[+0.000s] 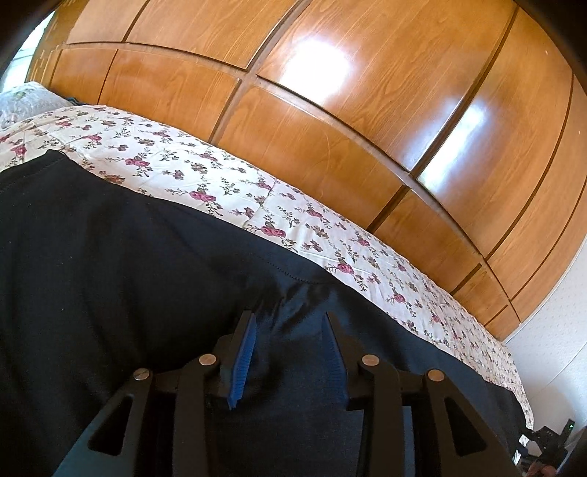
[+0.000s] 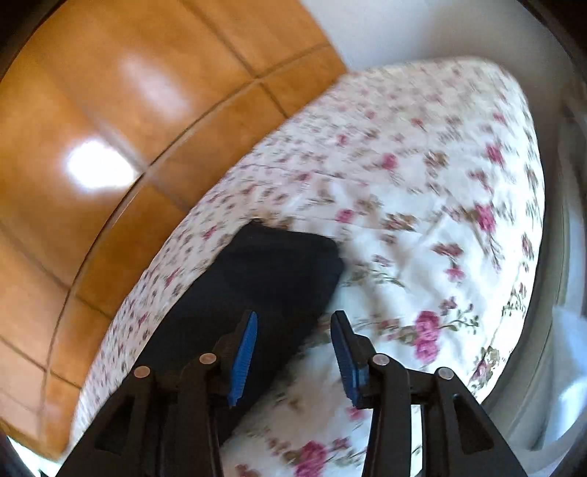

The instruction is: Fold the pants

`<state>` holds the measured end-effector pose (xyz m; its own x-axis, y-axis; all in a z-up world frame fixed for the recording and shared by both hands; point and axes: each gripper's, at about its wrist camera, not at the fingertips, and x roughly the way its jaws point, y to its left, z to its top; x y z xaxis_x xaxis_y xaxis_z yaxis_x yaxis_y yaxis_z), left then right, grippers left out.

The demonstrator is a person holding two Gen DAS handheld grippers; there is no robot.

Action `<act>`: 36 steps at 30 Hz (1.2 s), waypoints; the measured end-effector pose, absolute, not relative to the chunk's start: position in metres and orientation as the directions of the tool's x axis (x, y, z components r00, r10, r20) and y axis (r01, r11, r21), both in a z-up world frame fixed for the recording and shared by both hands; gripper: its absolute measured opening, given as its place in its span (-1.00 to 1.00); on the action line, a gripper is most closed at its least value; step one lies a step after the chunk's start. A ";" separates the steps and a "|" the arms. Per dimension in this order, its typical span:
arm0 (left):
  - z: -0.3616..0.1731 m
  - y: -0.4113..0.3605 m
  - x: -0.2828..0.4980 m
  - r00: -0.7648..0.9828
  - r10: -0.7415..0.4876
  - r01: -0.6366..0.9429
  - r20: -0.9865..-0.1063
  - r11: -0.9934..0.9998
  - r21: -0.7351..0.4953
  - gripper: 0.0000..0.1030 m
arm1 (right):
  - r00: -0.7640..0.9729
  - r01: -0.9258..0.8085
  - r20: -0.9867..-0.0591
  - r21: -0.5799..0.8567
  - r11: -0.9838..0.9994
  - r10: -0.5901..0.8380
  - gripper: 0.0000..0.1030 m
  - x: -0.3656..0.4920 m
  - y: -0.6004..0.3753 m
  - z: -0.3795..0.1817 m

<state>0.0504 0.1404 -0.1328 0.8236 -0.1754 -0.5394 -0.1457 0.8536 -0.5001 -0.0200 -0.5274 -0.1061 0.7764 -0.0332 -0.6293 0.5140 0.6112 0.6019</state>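
Dark navy pants (image 1: 146, 275) lie spread on a bed with a white floral sheet (image 1: 227, 183). My left gripper (image 1: 288, 319) is open, low over the pants near their far edge, with nothing between its blue pads (image 1: 242, 361). In the right wrist view a leg end of the pants (image 2: 271, 271) lies on the floral sheet (image 2: 422, 220). My right gripper (image 2: 295, 317) is open and empty above the leg's right edge; its left finger is over the fabric, its right finger over the sheet. This view is motion-blurred.
A glossy wooden wardrobe (image 1: 367, 110) runs along the bed's far side and also shows in the right wrist view (image 2: 110, 128). A white wall (image 2: 403, 29) stands beyond the bed's end. A pillow (image 1: 25, 99) lies at the far left.
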 end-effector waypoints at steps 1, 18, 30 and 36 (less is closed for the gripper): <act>-0.133 0.141 0.050 0.823 -0.176 -0.146 -0.539 0.853 -0.500 -0.27 | 0.787 0.497 -0.617 0.627 0.600 -0.007 -0.15 -0.018 -0.530 -0.111; -0.133 0.142 0.051 0.820 -0.185 -0.144 -0.541 0.849 -0.508 -0.26 | 0.867 0.342 -0.488 0.731 0.590 0.103 -0.59 0.011 -0.536 -0.121; -0.129 0.134 0.056 0.785 -0.154 -0.171 -0.600 0.877 -0.450 -0.23 | 0.917 0.168 -0.382 0.626 0.761 0.112 -0.60 0.015 -0.445 -0.015; -0.124 0.134 0.041 0.784 -0.115 -0.194 -0.610 0.888 -0.417 -0.23 | 0.931 0.028 -0.324 0.516 0.856 0.165 -0.60 0.013 -0.379 0.023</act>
